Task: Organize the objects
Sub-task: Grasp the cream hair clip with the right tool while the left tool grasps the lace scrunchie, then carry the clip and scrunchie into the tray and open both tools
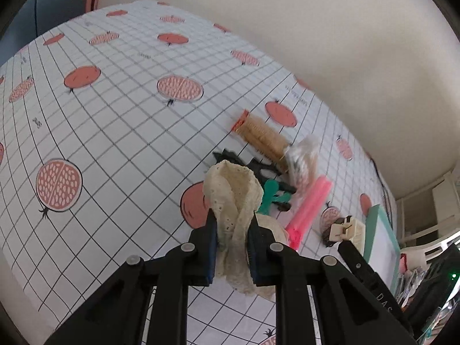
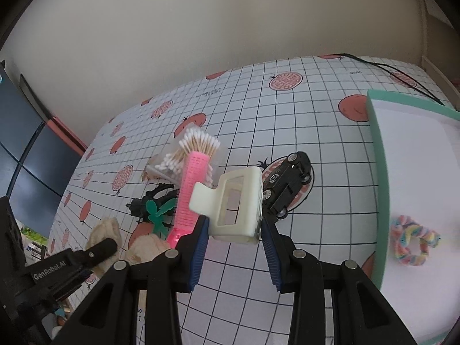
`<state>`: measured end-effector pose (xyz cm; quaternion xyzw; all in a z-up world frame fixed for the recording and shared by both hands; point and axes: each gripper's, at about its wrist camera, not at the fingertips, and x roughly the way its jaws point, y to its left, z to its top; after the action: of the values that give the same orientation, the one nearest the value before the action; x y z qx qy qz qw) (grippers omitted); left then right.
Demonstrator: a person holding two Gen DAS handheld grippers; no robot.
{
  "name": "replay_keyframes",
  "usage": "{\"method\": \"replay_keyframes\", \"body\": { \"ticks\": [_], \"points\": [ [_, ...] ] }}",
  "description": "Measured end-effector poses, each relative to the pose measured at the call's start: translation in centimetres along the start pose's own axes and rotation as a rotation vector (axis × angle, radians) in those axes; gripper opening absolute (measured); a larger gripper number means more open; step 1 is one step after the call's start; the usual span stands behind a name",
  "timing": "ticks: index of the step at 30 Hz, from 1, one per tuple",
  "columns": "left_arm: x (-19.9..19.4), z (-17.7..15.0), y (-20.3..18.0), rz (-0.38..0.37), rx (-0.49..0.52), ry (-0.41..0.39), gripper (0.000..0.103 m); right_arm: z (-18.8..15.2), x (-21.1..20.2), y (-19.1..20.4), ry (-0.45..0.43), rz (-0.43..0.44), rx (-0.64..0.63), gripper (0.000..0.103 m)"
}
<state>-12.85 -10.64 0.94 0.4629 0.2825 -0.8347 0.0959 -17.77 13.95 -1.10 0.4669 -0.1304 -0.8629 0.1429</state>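
My left gripper [image 1: 232, 224] is shut on a cream lace scrunchie [image 1: 231, 198] and holds it above the table; it also shows in the right wrist view [image 2: 103, 231]. My right gripper [image 2: 234, 225] is shut on a cream hair claw clip [image 2: 233, 204], held above the cloth left of the green-rimmed white tray [image 2: 376, 155]. A rainbow scrunchie [image 2: 412, 244] lies in the tray. A pink comb [image 2: 189, 189], a green clip [image 2: 156, 212], a black clip [image 2: 143, 201], a bag of cotton swabs [image 2: 189, 149] and a black toy car [image 2: 287, 181] lie on the table.
The table wears a white grid cloth with pomegranate prints [image 1: 115, 132]. A brown comb [image 1: 263, 138] lies by the swabs. A black cable [image 2: 402, 77] runs behind the tray. A wall stands behind the table; clutter sits at the far right in the left wrist view [image 1: 425, 276].
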Motion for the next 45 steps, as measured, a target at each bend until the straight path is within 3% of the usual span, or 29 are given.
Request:
{"method": "replay_keyframes", "body": {
  "ticks": [9, 17, 29, 45],
  "points": [
    [-2.8, 0.4, -1.1, -0.063, 0.016, -0.115, 0.018, 0.3, -2.3, -0.5, -0.056, 0.031, 0.001, 0.04],
    [-4.1, -0.4, -3.2, -0.128, 0.061, -0.158, 0.018, 0.6, -4.3, -2.0, -0.103, 0.028, 0.02, 0.04],
    [-4.1, -4.5, -11.5, -0.27, 0.225, -0.131, 0.018, 1.1, -7.6, -8.0, -0.175, -0.053, 0.116, 0.04],
    [-2.5, -11.3, -20.5, -0.374, 0.465, -0.054, 0.019, 0.3, -11.4, -17.0, -0.219, -0.204, 0.228, 0.04]
  ]
}}
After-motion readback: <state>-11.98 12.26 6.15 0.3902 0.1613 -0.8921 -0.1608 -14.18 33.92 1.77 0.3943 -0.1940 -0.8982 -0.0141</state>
